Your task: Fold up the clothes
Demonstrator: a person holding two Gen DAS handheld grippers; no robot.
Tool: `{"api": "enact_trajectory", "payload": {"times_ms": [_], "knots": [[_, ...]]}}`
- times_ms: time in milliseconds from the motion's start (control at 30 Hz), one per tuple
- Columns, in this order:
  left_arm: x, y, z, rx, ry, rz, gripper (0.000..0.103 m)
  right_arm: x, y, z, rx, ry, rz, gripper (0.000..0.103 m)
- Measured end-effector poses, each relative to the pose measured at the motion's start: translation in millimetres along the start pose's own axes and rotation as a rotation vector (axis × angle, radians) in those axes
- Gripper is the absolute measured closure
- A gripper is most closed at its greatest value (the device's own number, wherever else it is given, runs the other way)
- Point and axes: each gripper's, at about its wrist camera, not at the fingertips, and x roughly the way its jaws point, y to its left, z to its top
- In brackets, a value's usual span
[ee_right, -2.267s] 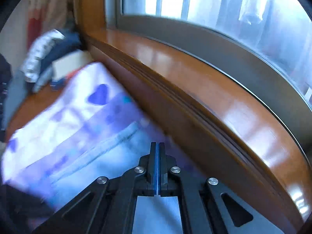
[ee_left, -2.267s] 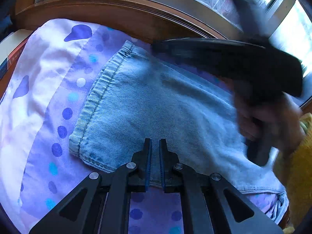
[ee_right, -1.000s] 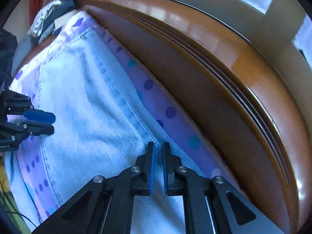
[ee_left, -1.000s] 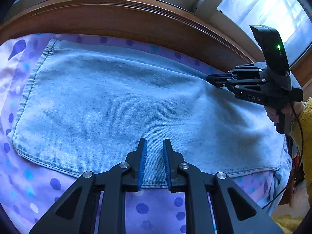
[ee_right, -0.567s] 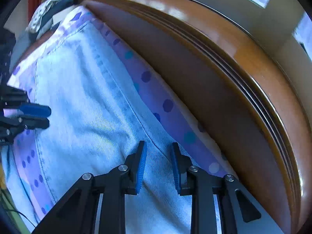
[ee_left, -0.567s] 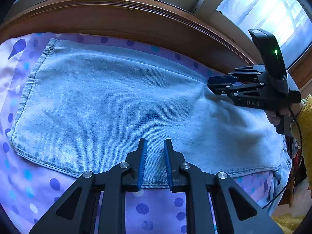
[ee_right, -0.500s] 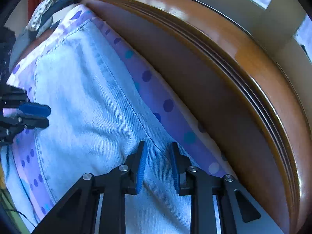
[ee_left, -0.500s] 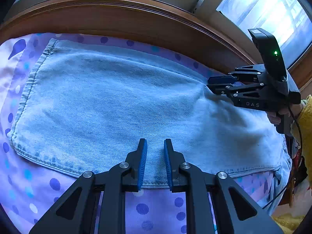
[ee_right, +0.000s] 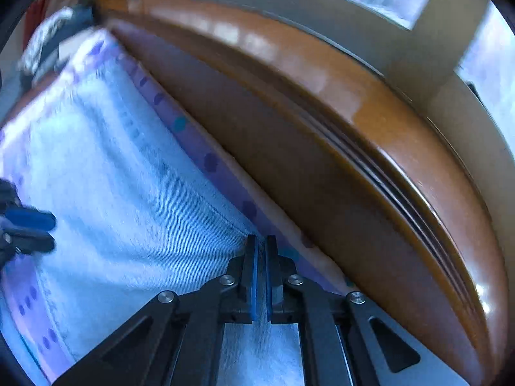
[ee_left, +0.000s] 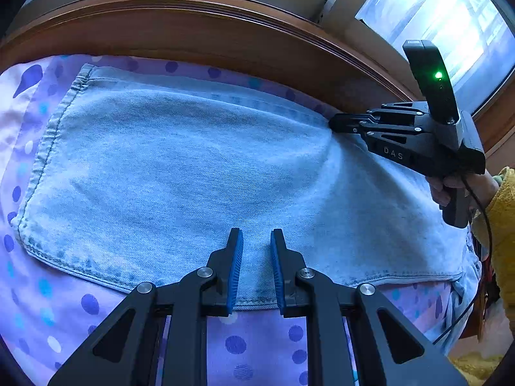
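Light blue jeans (ee_left: 193, 167) lie flat on a purple dotted sheet (ee_left: 241, 347). My left gripper (ee_left: 256, 234) hovers over their near hem, its jaws a little apart and the denim lying flat beneath the gap. My right gripper (ee_left: 333, 122) is at the far edge on the right. Its jaws are closing tight on that edge, and the cloth rises in a ridge toward its tips. In the right wrist view the blue pads of the right gripper (ee_right: 260, 241) pinch the jeans (ee_right: 112, 193) at the seam, and the left gripper (ee_right: 51, 232) shows at the left edge.
A brown wooden sill (ee_left: 193, 32) runs close behind the jeans, with windows above it. A hand (ee_left: 450, 186) in a yellow sleeve (ee_left: 502, 225) holds the right gripper. A blurred pile of clothes (ee_right: 48, 41) lies beyond the sheet's far end.
The right gripper's jaws have gone from apart to nearly together on the far edge of the jeans and have lifted it. The left gripper has not moved.
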Motion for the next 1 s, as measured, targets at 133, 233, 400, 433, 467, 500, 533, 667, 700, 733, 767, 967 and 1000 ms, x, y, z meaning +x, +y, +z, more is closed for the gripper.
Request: {"api": "enact_trajectory", "payload": {"times_ms": [133, 233, 400, 433, 467, 500, 533, 667, 700, 733, 767, 967, 1000], "knots": [[-4.7, -2.7, 12.1, 0.009, 0.01, 0.008, 0.085, -52.7, -35.6, -13.2, 0.19, -0.115, 0.027, 0.084], [-8.7, -12.8, 34.8, 0.063, -0.019, 0.023, 0.085, -78.1, -55.7, -38.2, 0.294, -0.135, 0.055, 0.08], [16.2, -17.3, 78.6, 0.102, -0.025, 0.052, 0.085, -67.8, -58.3, -92.3, 0.415, -0.033, 0.092, 0.081], [23.3, -13.1, 82.8, 0.099, -0.015, 0.067, 0.085, -65.6, -59.1, -94.5, 0.403, -0.049, 0.065, 0.082], [30.9, -7.7, 86.3, 0.095, -0.002, 0.08, 0.085, -64.7, -60.5, -95.0, 0.397, -0.065, 0.038, 0.082], [38.6, -2.2, 89.7, 0.091, 0.011, 0.094, 0.087, -65.6, -65.3, -93.2, 0.417, -0.083, 0.017, 0.082], [39.9, 5.0, 91.4, 0.071, 0.012, 0.076, 0.088, -66.6, -73.7, -91.6, 0.462, -0.101, 0.006, 0.082], [22.9, 23.2, 85.8, 0.026, -0.009, 0.11, 0.089, -75.8, -84.5, -80.2, 0.597, -0.155, 0.011, 0.08], [17.1, 28.1, 82.0, 0.02, -0.014, 0.133, 0.088, -84.6, -83.1, -80.8, 0.576, -0.162, 0.014, 0.08], [10.8, 34.1, 77.5, 0.008, -0.017, 0.153, 0.088, -93.9, -78.7, -82.7, 0.545, -0.161, 0.021, 0.079], [4.7, 39.5, 73.1, -0.006, -0.017, 0.16, 0.088, -103.5, -71.9, -86.1, 0.514, -0.153, 0.032, 0.078], [-43.4, 60.4, 28.6, -0.062, -0.009, 0.177, 0.081, -158.1, 31.9, -149.1, 0.247, -0.112, 0.083, 0.054], [-49.6, 64.4, 19.5, -0.087, -0.009, 0.177, 0.079, -158.3, 53.0, -154.0, 0.199, -0.109, 0.076, 0.054]]}}
